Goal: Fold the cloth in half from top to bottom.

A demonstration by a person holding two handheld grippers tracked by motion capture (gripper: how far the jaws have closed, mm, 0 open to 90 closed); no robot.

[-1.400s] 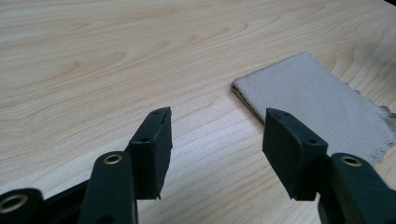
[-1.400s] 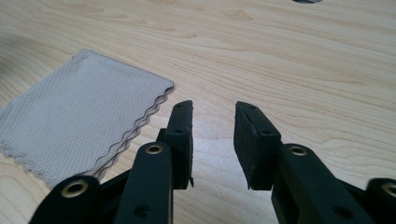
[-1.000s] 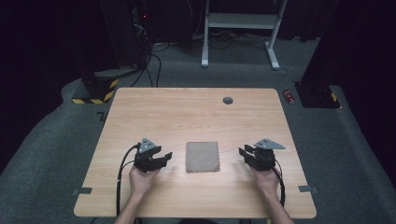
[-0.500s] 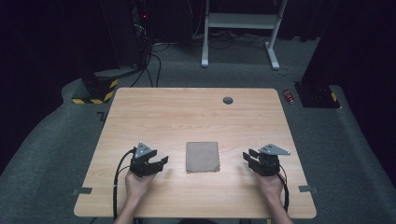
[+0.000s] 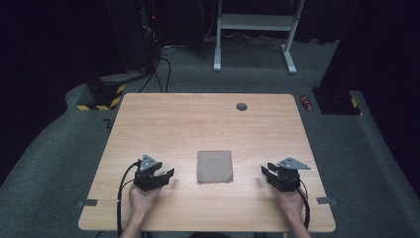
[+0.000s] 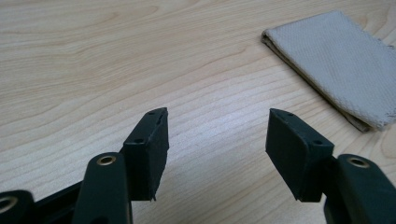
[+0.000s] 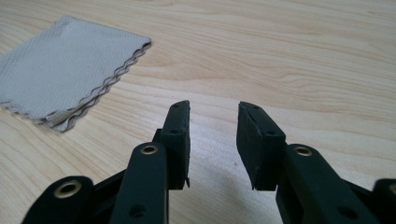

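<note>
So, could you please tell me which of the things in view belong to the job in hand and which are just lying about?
Part of the job:
- folded beige woven cloth, lying flat on the table between the grippers
- left gripper, open, empty
- right gripper, open, empty

Just lying about:
- small round dark grommet near the far edge of the light wooden table
- small red can on the grey floor

high: overhead, far | tongs views: low, near | shared: cloth (image 5: 214, 166)
</note>
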